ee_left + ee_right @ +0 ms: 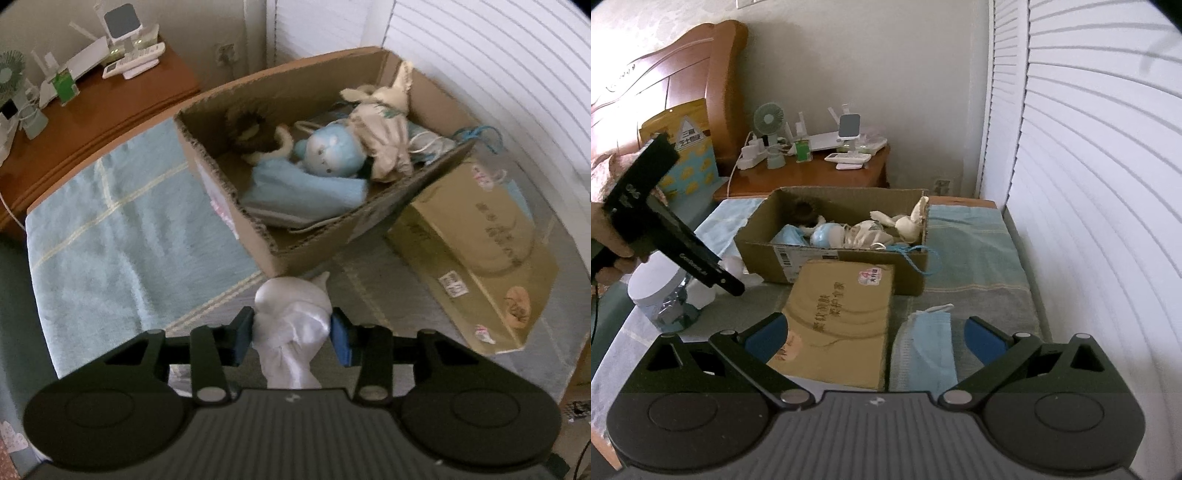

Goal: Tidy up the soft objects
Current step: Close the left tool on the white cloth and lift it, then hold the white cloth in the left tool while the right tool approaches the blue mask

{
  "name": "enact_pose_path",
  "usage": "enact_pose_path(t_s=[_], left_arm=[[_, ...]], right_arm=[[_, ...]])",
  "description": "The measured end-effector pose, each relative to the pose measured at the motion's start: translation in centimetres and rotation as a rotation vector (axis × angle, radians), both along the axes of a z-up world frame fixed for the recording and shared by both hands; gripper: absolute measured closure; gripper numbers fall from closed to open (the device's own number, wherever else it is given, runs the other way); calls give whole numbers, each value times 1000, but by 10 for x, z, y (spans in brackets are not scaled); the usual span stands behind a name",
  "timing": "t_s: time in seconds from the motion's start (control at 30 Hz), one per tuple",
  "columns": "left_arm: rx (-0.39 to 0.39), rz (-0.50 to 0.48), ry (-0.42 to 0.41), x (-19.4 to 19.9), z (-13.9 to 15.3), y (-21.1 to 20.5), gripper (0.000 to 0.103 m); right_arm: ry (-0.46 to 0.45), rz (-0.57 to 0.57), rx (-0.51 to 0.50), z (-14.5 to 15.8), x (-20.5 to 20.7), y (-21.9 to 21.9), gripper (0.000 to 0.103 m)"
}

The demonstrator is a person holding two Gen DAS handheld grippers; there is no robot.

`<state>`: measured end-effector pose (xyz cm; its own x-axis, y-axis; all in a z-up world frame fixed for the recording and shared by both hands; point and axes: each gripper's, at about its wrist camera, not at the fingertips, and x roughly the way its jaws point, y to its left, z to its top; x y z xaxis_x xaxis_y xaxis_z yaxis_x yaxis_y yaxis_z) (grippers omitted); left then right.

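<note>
left wrist view: my left tool (291, 332) is clamped on a bunched white satin cloth (291, 321), just short of the open brown cardboard box (229, 206) on the bed.
box contents: blue-and-white plush toy (328, 153), cream rabbit doll (384, 122), folded blue towel (310, 192).
right tool (877, 338): i have its pads spread apart, empty, above a light blue face mask (925, 350).
risk: slick cloth may slip out, or snag the box's near wall if i carry it low.

White satin cloth (291, 317); brown cardboard box (229, 173); pale-blue plush (328, 151); blue face mask (929, 347); blue-padded fingers (984, 339).
</note>
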<state>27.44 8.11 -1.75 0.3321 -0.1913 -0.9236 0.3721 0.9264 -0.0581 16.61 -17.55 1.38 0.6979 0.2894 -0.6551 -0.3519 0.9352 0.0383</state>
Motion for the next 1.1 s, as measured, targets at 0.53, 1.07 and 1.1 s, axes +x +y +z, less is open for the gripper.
enact_pose_path(t_s=[0.53, 1.07, 1.1], left_arm=[[-35, -104, -33, -26, 17, -32, 60], [-44, -133, -12, -31, 12, -46, 60], [-40, -134, -11, -31, 11, -46, 60]], right_arm=[[4, -114, -94, -26, 5, -35, 0], [89, -52, -197, -76, 3, -32, 32], [86, -46, -204, -78, 4, -30, 33]])
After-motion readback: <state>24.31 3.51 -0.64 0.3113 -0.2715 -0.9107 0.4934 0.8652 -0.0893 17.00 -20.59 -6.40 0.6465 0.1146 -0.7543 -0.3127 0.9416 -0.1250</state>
